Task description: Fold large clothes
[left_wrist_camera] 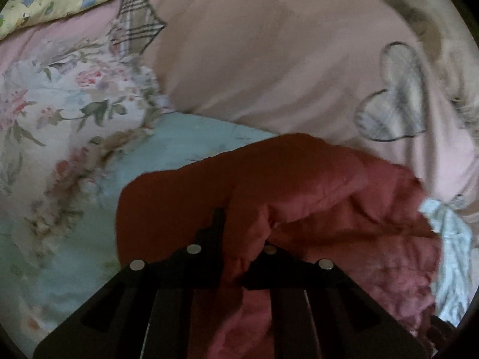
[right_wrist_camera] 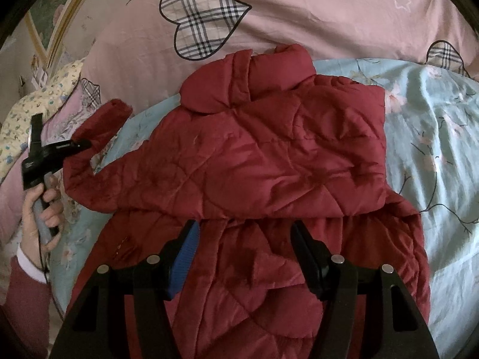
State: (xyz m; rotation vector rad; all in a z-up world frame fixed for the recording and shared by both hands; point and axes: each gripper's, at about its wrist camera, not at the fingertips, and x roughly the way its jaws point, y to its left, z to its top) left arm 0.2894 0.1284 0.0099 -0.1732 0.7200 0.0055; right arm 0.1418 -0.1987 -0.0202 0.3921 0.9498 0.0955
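Note:
A red quilted jacket (right_wrist_camera: 269, 155) lies on a light blue floral sheet (right_wrist_camera: 434, 149), collar toward the pink pillow, its right side folded over the body. My left gripper (right_wrist_camera: 80, 145) is shut on the jacket's left sleeve (right_wrist_camera: 101, 125) and holds it lifted at the left. In the left wrist view the sleeve fabric (left_wrist_camera: 239, 185) bunches between the shut fingers of the left gripper (left_wrist_camera: 239, 239). My right gripper (right_wrist_camera: 244, 239) is open and empty, hovering above the jacket's lower part.
A pink pillow with plaid hearts (right_wrist_camera: 203, 18) lies beyond the jacket. A yellow floral cushion (right_wrist_camera: 27, 113) sits at the left. A white-patterned cloth (left_wrist_camera: 452, 254) shows at the right of the left wrist view.

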